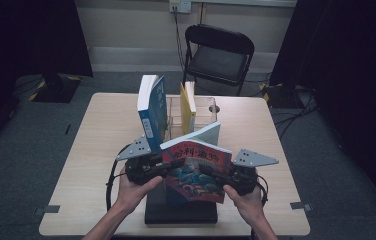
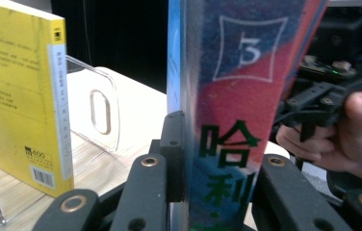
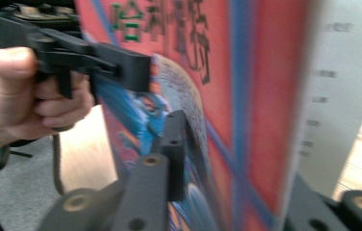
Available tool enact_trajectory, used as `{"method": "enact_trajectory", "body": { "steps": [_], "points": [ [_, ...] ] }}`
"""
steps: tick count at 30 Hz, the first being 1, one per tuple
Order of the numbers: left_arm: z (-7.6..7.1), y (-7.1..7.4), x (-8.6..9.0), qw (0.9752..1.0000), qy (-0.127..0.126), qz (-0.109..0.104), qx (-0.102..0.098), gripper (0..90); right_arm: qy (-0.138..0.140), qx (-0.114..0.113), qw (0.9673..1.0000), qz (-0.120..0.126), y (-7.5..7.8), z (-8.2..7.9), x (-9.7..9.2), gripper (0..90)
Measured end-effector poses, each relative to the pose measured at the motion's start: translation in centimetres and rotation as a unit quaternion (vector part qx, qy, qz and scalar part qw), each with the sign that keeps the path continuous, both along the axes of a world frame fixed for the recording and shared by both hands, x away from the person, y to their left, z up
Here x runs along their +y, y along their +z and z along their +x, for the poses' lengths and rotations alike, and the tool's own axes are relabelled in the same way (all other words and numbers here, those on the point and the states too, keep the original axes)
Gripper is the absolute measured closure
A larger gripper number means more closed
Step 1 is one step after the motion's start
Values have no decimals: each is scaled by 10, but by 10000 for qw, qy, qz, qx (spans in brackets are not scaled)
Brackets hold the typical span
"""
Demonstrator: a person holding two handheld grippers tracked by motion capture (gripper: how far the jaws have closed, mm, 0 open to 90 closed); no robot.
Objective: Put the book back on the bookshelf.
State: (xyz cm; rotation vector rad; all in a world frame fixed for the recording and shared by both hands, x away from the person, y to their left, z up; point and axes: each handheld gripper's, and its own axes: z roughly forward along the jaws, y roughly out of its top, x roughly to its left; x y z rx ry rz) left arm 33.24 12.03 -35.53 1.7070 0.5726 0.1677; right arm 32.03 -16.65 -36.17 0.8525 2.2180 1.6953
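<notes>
A red and blue illustrated book (image 1: 196, 170) with green lettering hangs above the table's near edge, cover tilted toward me. My left gripper (image 1: 168, 165) is shut on its left edge; in the left gripper view (image 2: 217, 159) the pads clamp the cover (image 2: 237, 96). From the other side my right gripper (image 1: 216, 172) grips the right edge. In the right gripper view (image 3: 237, 168) one pad (image 3: 174, 144) lies against the cover (image 3: 256, 86), while the other jaw is hidden behind the book.
A clear rack (image 1: 206, 107) at the table's middle holds an upright yellow book (image 1: 188, 107); a blue and white book (image 1: 151, 107) stands at its left. A black slab (image 1: 181, 207) lies under the held book. A folding chair (image 1: 218, 52) stands beyond the table (image 1: 101, 140).
</notes>
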Motion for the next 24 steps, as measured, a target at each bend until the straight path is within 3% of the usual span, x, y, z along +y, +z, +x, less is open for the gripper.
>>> {"method": "enact_trajectory", "body": {
  "steps": [5, 7, 8, 10, 13, 18, 22, 24],
  "points": [
    [-5, 1, 0, 9999, -74, 59, -66, 740, -317, -34, 9995, 75, -2, -2, -12, 518],
    [-8, 1, -1, 9999, -104, 72, -111, 740, -397, -34, 9992, 72, -2, -2, -14, 485],
    [-10, 2, -2, 9998, -123, 94, -133, 739, -536, -10, 9985, 122, -4, -2, -20, 414],
    [-11, 2, -2, 9997, -159, 123, -141, 738, -684, -15, 9977, 40, -6, 0, -23, 352],
    [-13, 2, -3, 9998, -115, 122, -146, 736, -676, 83, 9976, 82, -12, 7, -26, 301],
    [-13, 4, -4, 9997, -125, 188, -135, 732, -490, 256, 9984, 139, -20, 16, -24, 285],
    [-12, 7, -6, 9993, -121, 327, -137, 731, -526, 192, 9984, 43, -21, 16, -22, 308],
    [-11, 8, -6, 9991, -148, 372, -111, 728, -553, 145, 9984, -29, -20, 15, -24, 374]
  ]
}}
